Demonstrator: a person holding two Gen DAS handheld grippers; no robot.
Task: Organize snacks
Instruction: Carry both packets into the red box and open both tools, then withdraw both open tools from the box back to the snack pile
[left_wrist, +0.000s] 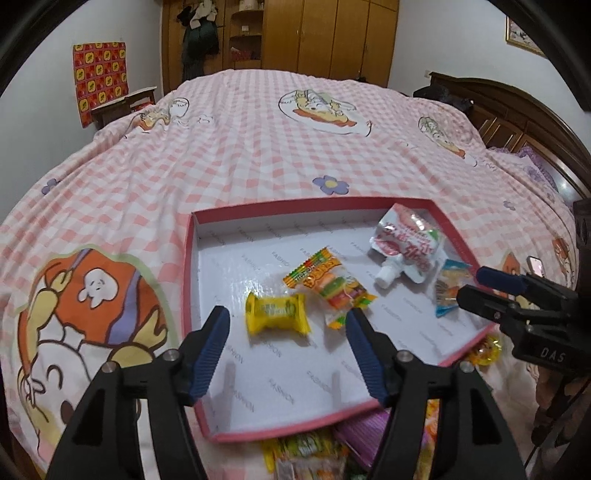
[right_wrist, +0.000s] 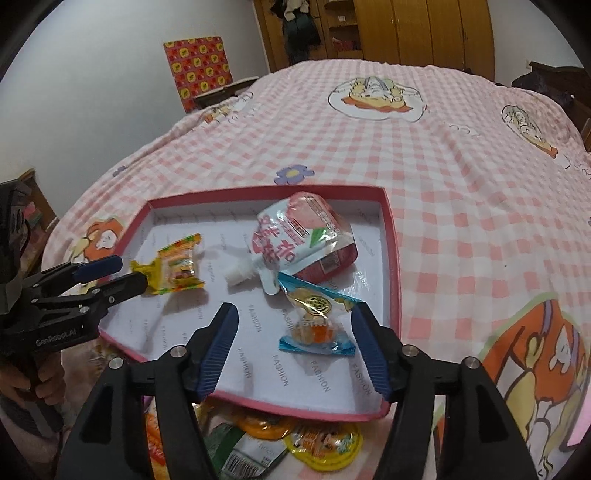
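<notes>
A shallow pink-rimmed box (left_wrist: 190, 258) (right_wrist: 393, 236) with a white floor lies on the bed. In it lie a yellow candy pack (left_wrist: 277, 314), a burger gummy pack (left_wrist: 332, 288) (right_wrist: 177, 266), a white and pink spout pouch (left_wrist: 406, 247) (right_wrist: 299, 240) and a blue-edged clear snack pack (left_wrist: 448, 288) (right_wrist: 317, 317). My left gripper (left_wrist: 286, 332) (right_wrist: 125, 273) is open and empty over the near part of the box. My right gripper (right_wrist: 293, 332) (left_wrist: 476, 284) is open and empty, just behind the blue-edged pack.
More snack packs lie on the bed under the box's near edge (left_wrist: 303, 454) (right_wrist: 325, 443). The pink checked bedspread (left_wrist: 258, 147) stretches beyond. A dark headboard (left_wrist: 517, 110) stands at right, wardrobes (left_wrist: 332, 33) at the back.
</notes>
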